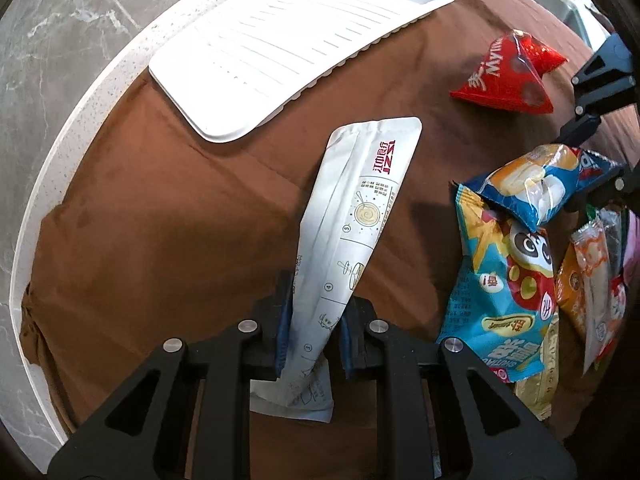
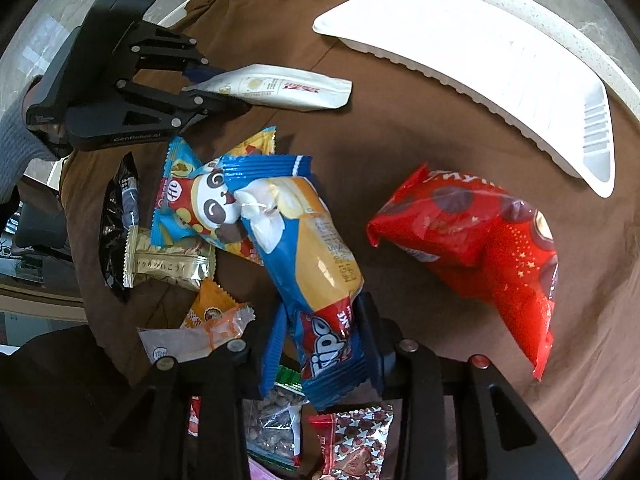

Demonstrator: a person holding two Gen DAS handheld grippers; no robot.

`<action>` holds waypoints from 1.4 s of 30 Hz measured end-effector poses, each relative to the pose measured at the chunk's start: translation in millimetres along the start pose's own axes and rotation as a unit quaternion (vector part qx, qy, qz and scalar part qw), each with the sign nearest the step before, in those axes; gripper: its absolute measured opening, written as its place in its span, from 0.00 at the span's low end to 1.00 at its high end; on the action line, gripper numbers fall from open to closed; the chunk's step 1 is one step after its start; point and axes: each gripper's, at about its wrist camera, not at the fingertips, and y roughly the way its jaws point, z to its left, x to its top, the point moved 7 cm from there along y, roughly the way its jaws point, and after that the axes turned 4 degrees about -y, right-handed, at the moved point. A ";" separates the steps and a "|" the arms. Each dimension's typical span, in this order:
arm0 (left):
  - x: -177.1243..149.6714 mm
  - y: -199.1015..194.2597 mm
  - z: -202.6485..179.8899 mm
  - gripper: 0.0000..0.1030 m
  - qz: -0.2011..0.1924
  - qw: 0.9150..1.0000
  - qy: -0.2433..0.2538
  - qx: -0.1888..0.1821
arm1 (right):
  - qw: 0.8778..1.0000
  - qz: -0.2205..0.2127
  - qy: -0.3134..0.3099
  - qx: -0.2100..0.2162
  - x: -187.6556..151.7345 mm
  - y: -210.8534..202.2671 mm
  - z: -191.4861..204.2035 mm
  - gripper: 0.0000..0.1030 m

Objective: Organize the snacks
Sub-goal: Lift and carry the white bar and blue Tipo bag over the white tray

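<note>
My left gripper (image 1: 312, 332) is shut on the lower end of a long white sachet (image 1: 356, 216), which hangs lifted over the brown cloth; the same sachet (image 2: 280, 88) and left gripper (image 2: 200, 80) show at the upper left of the right wrist view. My right gripper (image 2: 324, 344) is shut on a blue and orange snack packet (image 2: 304, 240), held by its blue end above the pile. A white ribbed tray (image 1: 288, 48) lies at the far side of the table, also as the tray (image 2: 500, 68). A red bag (image 2: 476, 236) lies on the cloth to the right.
A pile of snacks lies below: a panda packet (image 2: 200, 204), a gold packet (image 2: 168, 264), a black packet (image 2: 120, 216), an orange packet (image 2: 212, 316), a nut bag (image 2: 276, 428) and a heart-print bag (image 2: 356, 444). The brown cloth (image 1: 160, 220) covers a round white table (image 1: 80, 120).
</note>
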 end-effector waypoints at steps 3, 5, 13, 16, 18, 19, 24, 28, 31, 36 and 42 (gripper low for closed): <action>1.3 1.4 1.8 0.17 0.000 1.000 -0.009 -0.002 | 1.000 -0.003 -0.003 -0.007 -0.7 -3.1 -5.2 0.34; 2.0 1.3 2.5 0.16 0.000 1.000 -0.014 -0.007 | 1.000 -0.012 -0.007 -0.008 0.4 -8.0 -1.7 0.31; -2.2 -5.5 5.0 0.13 -0.004 0.994 -0.073 -0.085 | 0.996 -0.042 0.045 0.068 -3.0 -35.2 -5.3 0.29; -2.6 -9.4 6.2 0.13 -0.009 0.990 -0.090 -0.111 | 0.990 -0.058 0.075 0.107 -2.7 -50.8 -8.7 0.29; -1.6 -13.9 6.0 0.13 -0.015 0.987 -0.099 -0.124 | 0.985 -0.067 0.095 0.129 -2.4 -58.5 -8.6 0.28; -0.9 -15.8 5.9 0.13 -0.016 0.986 -0.102 -0.132 | 0.982 -0.071 0.105 0.142 -2.4 -59.1 -1.8 0.28; 4.2 -28.4 7.6 0.13 -0.030 0.980 -0.123 -0.156 | 0.963 -0.095 0.154 0.200 2.0 -64.3 4.3 0.28; 19.4 -43.9 12.9 0.13 -0.048 0.975 -0.139 -0.169 | 0.945 -0.125 0.186 0.236 10.2 -71.3 3.7 0.28; 36.6 -53.7 25.7 0.13 -0.062 0.971 -0.157 -0.172 | 0.931 -0.161 0.214 0.249 22.5 -84.7 -10.5 0.28; 68.1 -55.2 50.3 0.13 -0.084 0.959 -0.203 -0.177 | 0.915 -0.226 0.251 0.222 45.8 -107.2 -55.6 0.28; 106.3 -40.6 80.5 0.13 -0.092 0.945 -0.263 -0.169 | 0.896 -0.271 0.302 0.178 71.5 -114.0 -119.0 0.28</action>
